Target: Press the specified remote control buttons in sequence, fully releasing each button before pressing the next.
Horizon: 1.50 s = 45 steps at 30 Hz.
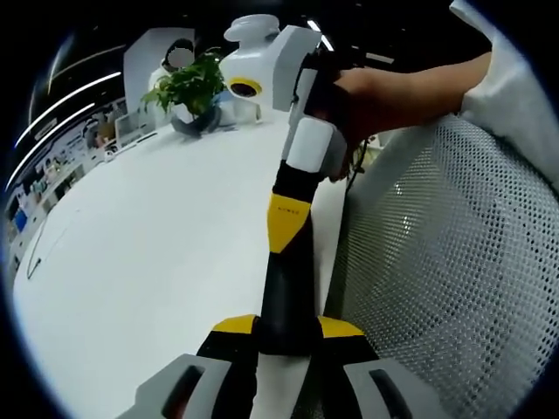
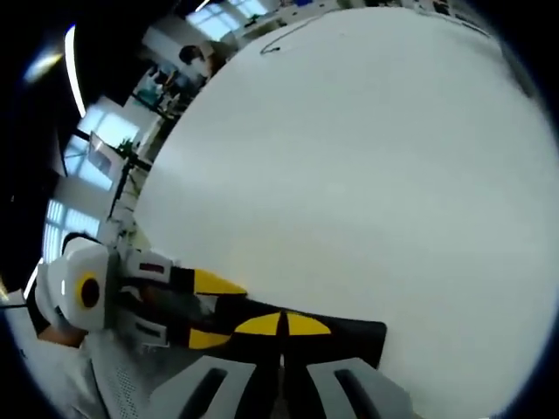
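L tongs [image 1: 288, 328], R tongs [image 2: 284, 326] grip remote [image 1: 285, 292] ends.

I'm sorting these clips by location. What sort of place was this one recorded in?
Most likely an open-plan office or lab. A large white table fills the foreground, a potted plant stands at its far end, a mesh-backed office chair sits beside it, and strip ceiling lights run above shelving.

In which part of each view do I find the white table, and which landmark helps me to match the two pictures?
Left gripper view: the white table fills the left and middle, running up to a potted plant.
Right gripper view: the table covers the middle and right.
Shared landmark: a thin dark cord on the table, at the left edge and near the top; it is probably the same one.
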Each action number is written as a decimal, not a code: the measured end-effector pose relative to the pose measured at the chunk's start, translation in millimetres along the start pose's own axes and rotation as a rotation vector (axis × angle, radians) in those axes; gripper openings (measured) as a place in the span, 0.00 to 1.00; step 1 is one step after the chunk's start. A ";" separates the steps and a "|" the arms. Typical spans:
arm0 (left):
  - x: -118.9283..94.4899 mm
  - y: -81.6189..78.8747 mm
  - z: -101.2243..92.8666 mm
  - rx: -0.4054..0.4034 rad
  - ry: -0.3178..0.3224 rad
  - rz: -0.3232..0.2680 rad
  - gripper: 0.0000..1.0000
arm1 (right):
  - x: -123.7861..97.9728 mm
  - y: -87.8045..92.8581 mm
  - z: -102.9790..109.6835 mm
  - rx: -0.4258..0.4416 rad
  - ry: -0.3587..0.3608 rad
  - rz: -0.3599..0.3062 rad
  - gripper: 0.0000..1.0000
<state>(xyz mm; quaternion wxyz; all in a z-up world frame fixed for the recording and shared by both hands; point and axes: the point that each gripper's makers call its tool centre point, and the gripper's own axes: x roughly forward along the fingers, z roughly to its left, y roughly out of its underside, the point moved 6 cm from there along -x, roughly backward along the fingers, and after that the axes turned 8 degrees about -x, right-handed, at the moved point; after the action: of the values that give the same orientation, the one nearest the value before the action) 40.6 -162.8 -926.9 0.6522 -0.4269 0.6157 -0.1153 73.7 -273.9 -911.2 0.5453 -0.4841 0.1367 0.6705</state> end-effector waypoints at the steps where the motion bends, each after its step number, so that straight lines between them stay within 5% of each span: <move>1: -0.2 0.1 -0.2 0.002 0.000 -0.002 0.24 | -0.8 1.0 0.2 0.001 0.001 0.006 0.00; 24: -0.7 -1.0 -1.0 0.003 -0.008 -0.006 0.24 | -1.8 5.9 2.2 -0.039 -0.004 0.042 0.00; 45: -0.6 -0.6 0.0 -0.004 -0.007 -0.013 0.24 | -8.1 8.9 1.0 0.062 -0.059 0.068 0.00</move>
<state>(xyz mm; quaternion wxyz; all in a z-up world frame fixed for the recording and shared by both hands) 40.7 -162.7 -926.0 0.6525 -0.4328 0.6109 -0.1169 65.0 -281.3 -907.3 0.5407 -0.4420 0.1578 0.6981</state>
